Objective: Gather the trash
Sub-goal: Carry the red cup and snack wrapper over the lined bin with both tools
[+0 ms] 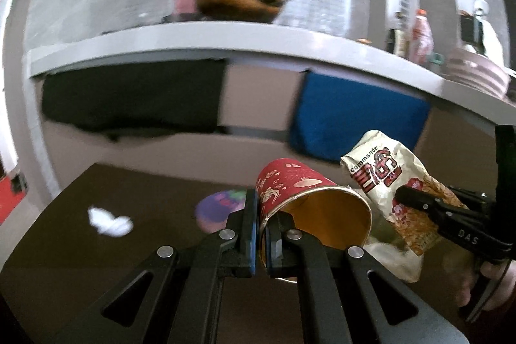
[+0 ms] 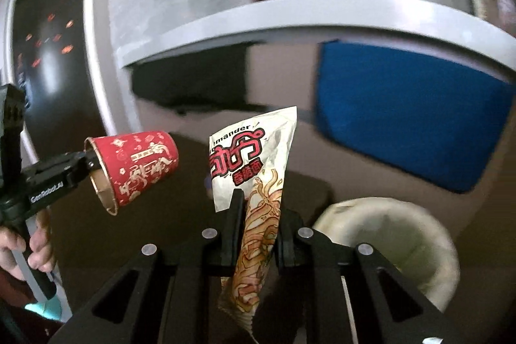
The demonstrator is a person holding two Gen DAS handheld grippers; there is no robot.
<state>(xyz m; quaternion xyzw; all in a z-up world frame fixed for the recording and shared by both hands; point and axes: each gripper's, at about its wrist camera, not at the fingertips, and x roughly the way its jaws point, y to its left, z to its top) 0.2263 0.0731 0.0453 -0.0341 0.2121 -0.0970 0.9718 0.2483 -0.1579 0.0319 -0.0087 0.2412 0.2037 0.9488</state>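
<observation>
Above a dark brown counter [image 1: 135,247], left claw [image 1: 262,234] pinches a red paper cup [image 1: 290,186], right claw [image 2: 256,234] clamps a white snack wrapper [image 2: 254,157]; lined bin [image 2: 396,234] waits at four o'clock, white scrap [image 1: 109,220] remains.

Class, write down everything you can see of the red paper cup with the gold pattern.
The red paper cup with gold festive printing is empty, with a plain tan inside and a rolled rim that looks dented. It is off the dark table, tipped on its side. The left tongs are shut on its rim, one finger inside the mouth and one outside. Nothing else touches it; the crumpled white noodle-snack wrapper hangs beside it.
</observation>
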